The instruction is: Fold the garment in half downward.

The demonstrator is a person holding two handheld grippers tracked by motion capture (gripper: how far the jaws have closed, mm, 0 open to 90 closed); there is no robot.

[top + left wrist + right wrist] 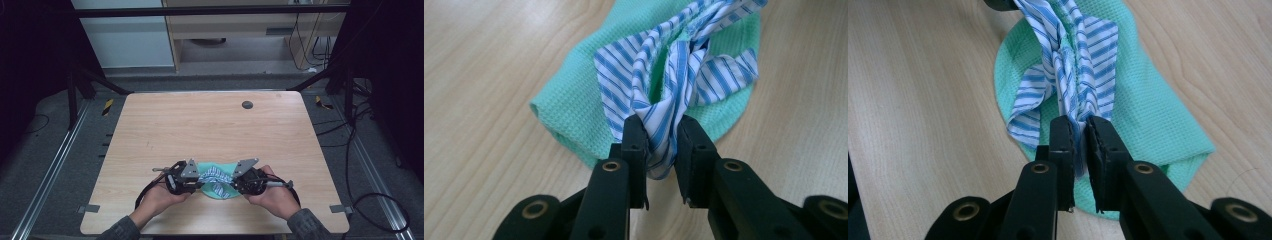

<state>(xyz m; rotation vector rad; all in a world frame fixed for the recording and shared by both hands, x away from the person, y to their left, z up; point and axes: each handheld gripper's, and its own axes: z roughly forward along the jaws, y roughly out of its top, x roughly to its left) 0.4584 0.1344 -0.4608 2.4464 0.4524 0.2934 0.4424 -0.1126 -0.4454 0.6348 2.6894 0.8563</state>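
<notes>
Standing at the near edge of the wooden table [210, 125], a person holds a gripper in each hand, the two tools facing each other across a small bundle of cloth. The left gripper [659, 142] has its jaws closed on a bunched end of blue-and-white striped fabric [674, 75], the cloth squeezed between the black pads. The right gripper [1079, 132] pinches the other end of the same striped fabric in the same way, jaws nearly together with the cloth caught between them. Between the two, the striped strip is twisted and crossed over itself on top of a mint-green waffle-textured cloth [574, 100], which lies on the table near the front edge, slightly right of the middle. Loose striped tails fan out over the green. From above, the left hand [160, 197] and right hand [272, 195] sit low by the table's edge, forearms in grey sleeves. A small dark round disc [247, 104] sits in the tabletop toward the far side, well apart from the cloth.
</notes>
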